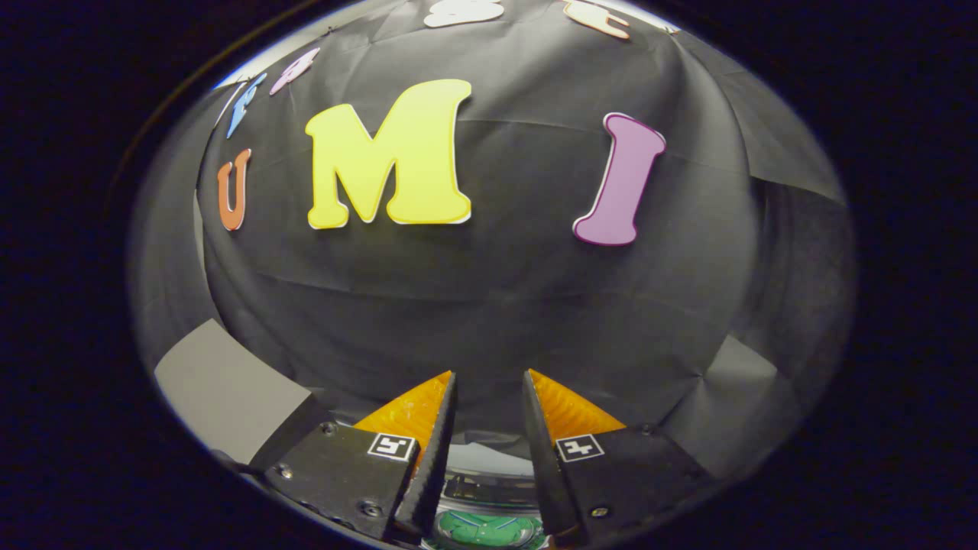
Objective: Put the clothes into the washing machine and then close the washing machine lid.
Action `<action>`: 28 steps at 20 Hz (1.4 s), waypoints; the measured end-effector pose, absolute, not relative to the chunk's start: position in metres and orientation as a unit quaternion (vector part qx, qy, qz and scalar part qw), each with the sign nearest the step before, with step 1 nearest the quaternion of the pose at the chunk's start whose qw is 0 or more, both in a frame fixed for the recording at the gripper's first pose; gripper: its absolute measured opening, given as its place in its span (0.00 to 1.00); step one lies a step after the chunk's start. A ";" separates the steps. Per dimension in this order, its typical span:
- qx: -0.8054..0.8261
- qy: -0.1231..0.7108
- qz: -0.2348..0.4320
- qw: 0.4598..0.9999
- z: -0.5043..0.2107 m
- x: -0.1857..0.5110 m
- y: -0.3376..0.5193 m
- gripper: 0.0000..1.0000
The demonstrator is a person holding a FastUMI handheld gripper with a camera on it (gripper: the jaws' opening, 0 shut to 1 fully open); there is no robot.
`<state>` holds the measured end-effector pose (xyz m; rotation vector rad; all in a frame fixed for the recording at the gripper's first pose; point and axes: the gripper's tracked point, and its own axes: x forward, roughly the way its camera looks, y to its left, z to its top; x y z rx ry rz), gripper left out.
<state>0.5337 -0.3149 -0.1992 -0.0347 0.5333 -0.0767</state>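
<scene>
Tongs stood parted with a clear gap between the fingers, holding nothing, as I pointed them at the wall. Between and below the fingers I saw a green garment lying inside a round rim, seemingly the washer's opening. I judged the garment soft, light and limp, best pinched at a raised fold.

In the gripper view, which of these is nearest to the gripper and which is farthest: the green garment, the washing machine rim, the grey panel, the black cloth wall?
Measured from the open gripper, which holds nothing:
1. Green garment: low between the fingers, inside the drum.
2. Washing machine rim: the pale arc just beyond the garment.
3. Grey panel: off to the side, past one finger.
4. Black cloth wall: straight ahead, behind everything.
</scene>
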 end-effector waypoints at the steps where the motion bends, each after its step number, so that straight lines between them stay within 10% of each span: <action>1: -0.015 0.267 -0.034 0.963 -0.209 0.538 -0.315 0.54; 28: 0.031 0.290 -0.078 0.953 -0.277 0.448 -0.312 0.55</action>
